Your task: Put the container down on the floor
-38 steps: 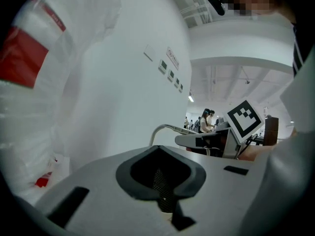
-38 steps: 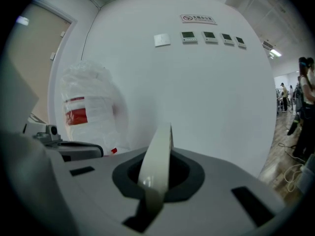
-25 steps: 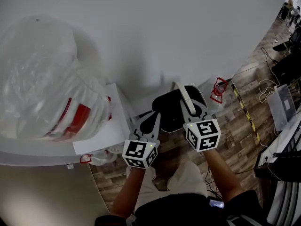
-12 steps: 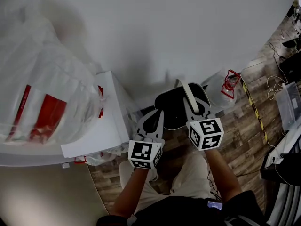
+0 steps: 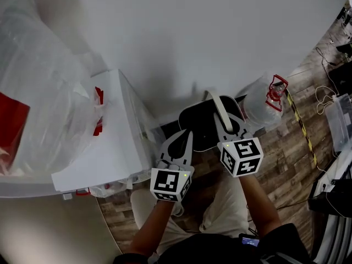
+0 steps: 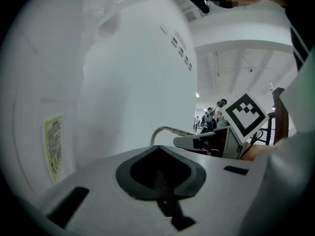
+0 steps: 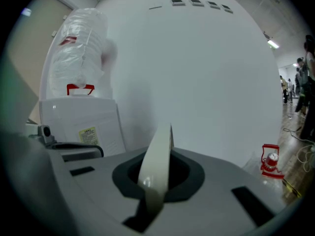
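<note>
head view: the right gripper [image 5: 226,126] has its jaws closed on the white handle [image 5: 219,110] of the dark, rounded container [image 5: 202,128], which sits over the wooden floor [image 5: 286,158] right by the white wall [image 5: 209,32]; whether its base touches the floor cannot be told. the left gripper [image 5: 179,142] has its jaws together with nothing between them, its tips just beside the container's left edge. left of the grippers stands a white dispenser [image 5: 118,142] with a plastic-wrapped bottle [image 5: 38,92] on it; a second bottle [image 5: 258,104] with a red cap [image 5: 276,87] lies on the floor just right of the container. right gripper view: the handle [image 7: 158,154] rises as a pale strip pinched between the closed jaws of the right gripper [image 7: 155,181], with the dispenser [image 7: 78,122] at left and the red cap [image 7: 269,162] low at right, both against the wall [image 7: 197,73]. left gripper view: the left gripper [image 6: 160,181] shows closed, empty jaws before the wall [image 6: 128,82], with the right gripper's marker cube [image 6: 244,113] beyond
</note>
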The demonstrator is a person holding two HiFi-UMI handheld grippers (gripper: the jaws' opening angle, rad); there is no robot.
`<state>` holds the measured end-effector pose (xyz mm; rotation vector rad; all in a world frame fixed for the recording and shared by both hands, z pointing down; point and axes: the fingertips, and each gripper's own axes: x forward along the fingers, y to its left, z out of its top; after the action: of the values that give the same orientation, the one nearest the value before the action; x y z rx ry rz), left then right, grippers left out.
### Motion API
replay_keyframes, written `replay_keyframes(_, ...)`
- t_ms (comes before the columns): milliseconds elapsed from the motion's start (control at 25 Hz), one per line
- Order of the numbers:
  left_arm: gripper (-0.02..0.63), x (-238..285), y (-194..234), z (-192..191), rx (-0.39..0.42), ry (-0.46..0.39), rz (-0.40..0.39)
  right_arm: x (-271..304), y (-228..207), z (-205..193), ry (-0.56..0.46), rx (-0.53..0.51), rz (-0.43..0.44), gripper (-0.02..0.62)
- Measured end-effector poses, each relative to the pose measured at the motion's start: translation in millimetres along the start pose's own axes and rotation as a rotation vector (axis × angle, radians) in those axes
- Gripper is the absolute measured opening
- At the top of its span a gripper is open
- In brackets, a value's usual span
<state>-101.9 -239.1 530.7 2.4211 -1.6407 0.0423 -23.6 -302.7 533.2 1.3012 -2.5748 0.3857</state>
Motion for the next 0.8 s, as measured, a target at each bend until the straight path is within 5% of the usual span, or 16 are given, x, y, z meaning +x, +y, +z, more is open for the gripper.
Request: replay_keyframes(800, 0.017, 27, 17, -107, 0.043, -0.043, -0.014, 46, -19, -104, -0.029, -0.028, 0.014, 0.031)
